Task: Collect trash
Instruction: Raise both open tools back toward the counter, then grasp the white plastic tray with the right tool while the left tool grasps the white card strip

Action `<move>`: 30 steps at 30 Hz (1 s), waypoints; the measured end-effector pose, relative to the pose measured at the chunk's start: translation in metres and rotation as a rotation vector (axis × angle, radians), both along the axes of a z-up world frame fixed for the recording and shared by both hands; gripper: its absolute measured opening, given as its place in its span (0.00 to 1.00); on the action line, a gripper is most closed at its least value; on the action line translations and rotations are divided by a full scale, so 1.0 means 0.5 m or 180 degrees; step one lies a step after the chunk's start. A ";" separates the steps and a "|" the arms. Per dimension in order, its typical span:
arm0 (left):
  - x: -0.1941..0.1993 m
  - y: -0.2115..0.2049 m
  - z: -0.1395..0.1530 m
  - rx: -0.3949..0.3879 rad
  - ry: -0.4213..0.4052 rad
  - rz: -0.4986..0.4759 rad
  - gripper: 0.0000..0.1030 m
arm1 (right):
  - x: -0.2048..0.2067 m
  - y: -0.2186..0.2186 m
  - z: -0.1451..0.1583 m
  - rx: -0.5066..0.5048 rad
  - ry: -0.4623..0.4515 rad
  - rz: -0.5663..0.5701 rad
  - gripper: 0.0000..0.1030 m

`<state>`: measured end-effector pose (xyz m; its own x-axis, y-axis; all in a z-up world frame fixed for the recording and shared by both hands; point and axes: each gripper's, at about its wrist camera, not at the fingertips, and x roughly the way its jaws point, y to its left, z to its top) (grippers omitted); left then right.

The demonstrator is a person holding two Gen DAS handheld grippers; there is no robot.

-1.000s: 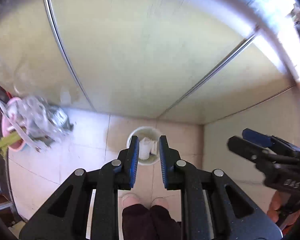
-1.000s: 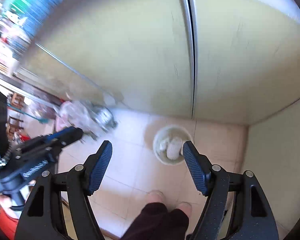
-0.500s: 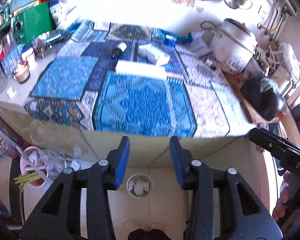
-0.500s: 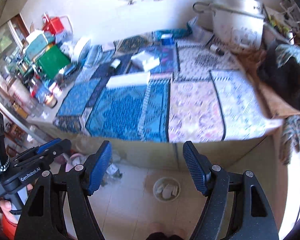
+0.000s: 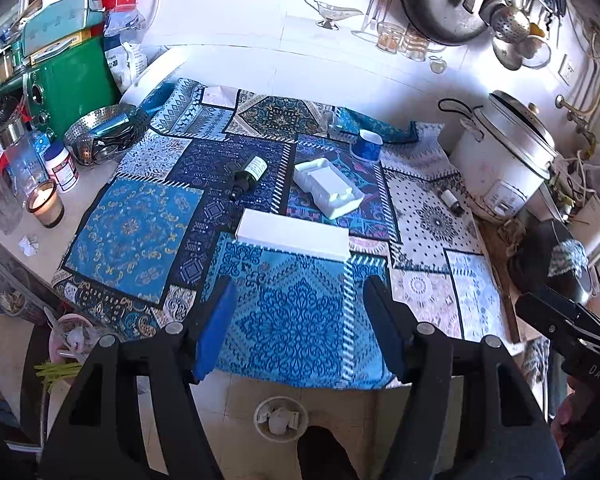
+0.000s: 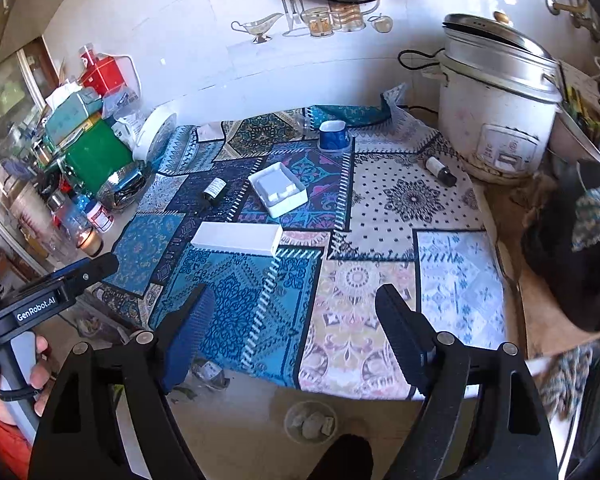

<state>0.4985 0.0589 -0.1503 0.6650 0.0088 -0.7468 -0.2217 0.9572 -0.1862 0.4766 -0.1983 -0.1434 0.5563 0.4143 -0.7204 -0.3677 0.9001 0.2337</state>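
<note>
- A second ago both cameras faced the cupboard doors and the floor; now both look down on the patterned cloth on the counter
- The left gripper was nearly closed then and now stands wide apart, holding nothing
- The right gripper is spread wide as before, also holding nothing, level above the cloth's near edge
- On the cloth lie a long white box, a white tray and a dark bottle
- The bin with scraps stands on the floor below

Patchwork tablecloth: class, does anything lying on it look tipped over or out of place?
Yes. Two small dark bottles lie on their sides: one beside the white tray, another near the rice cooker. Neither tool touches them.
</note>
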 end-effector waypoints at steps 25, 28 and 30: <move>0.253 0.121 -0.216 -0.0200 0.0886 0.1179 0.63 | 0.508 0.316 -0.241 -0.0599 0.0621 0.1182 0.79; 0.256 0.116 -0.232 -0.0314 0.0923 0.1121 0.63 | 0.529 0.294 -0.246 -0.0489 0.0635 0.1084 0.79; 0.265 0.106 -0.242 -0.0335 0.0959 0.1066 0.63 | 0.540 0.277 -0.249 -0.0402 0.0702 0.1047 0.79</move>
<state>0.6309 0.1121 -0.2714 0.3916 0.1000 -0.9147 -0.5746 0.8030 -0.1582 0.7464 -0.0598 -0.2681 0.2356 0.4450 -0.8640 -0.5939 0.7696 0.2345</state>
